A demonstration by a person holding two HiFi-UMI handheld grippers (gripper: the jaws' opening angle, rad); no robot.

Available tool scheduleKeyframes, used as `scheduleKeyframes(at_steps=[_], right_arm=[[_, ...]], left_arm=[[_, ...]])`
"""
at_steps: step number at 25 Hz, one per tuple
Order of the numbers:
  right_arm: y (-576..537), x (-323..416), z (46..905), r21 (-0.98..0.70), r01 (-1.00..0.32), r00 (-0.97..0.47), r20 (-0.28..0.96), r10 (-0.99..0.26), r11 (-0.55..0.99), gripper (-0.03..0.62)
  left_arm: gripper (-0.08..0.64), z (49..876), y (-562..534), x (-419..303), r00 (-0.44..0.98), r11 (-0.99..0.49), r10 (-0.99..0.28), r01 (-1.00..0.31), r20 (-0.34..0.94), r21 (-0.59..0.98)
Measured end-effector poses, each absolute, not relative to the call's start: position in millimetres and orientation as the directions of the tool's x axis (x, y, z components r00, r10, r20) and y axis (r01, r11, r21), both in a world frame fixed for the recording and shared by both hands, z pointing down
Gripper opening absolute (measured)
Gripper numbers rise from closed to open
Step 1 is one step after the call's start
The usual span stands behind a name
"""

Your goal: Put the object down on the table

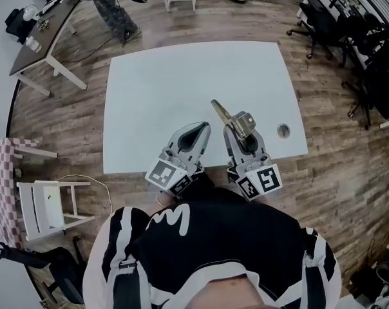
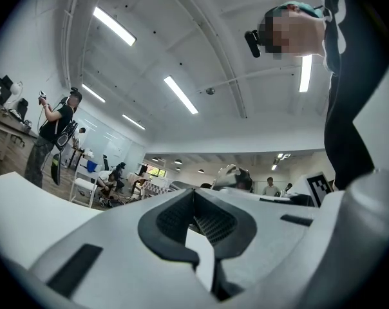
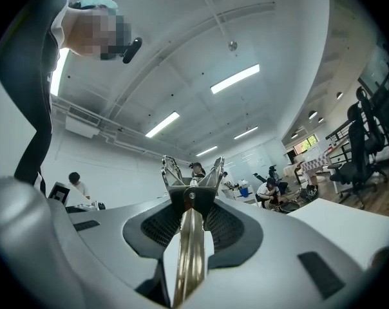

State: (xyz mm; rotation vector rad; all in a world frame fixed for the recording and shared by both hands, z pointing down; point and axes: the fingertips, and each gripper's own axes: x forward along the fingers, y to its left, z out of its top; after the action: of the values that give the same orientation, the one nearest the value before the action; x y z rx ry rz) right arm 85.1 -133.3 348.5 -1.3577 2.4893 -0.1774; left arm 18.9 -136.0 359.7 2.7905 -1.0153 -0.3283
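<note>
A slim metal tool with a brass-coloured handle and a forked steel head sticks out over the near part of the white table. My right gripper is shut on its handle. In the right gripper view the tool runs up between the jaws, and its two prongs rise above them toward the ceiling. My left gripper hovers just left of the right one over the table's front edge. Its jaws meet with nothing between them, as the left gripper view also shows.
A round cable hole sits near the table's front right corner. On the floor to the left are a white chair and a checkered cloth. A second desk and a standing person are far left; office chairs crowd the right.
</note>
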Motion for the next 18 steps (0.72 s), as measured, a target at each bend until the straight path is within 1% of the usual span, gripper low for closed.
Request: scheduleKeyframes(at_steps=[3, 8, 14, 18], right_arm=[[-164, 81, 343, -0.24, -0.807, -0.499, -0.213, -0.84, 0.54, 0.124], [-210, 70, 341, -0.244, -0.81, -0.491, -0.214, -0.844, 0.533, 0.124], [-251, 63, 351, -0.263, -0.818, -0.478, -0.187, -0.858, 0.512, 0.124], [-261, 65, 356, -0.271, -0.809, -0.499, -0.153, -0.853, 0.522, 0.124]], left_arm=[[0.006, 353, -166, 18, 0.762, -0.775, -0.629, -0.601, -0.154, 0.195], [0.005, 341, -214, 10, 0.752, -0.771, -0.635, -0.6, -0.177, 0.215], [0.005, 347, -256, 2, 0.758, -0.771, -0.632, -0.594, -0.163, 0.229], [0.005, 358, -267, 5, 0.752, -0.758, -0.643, -0.6, -0.145, 0.255]])
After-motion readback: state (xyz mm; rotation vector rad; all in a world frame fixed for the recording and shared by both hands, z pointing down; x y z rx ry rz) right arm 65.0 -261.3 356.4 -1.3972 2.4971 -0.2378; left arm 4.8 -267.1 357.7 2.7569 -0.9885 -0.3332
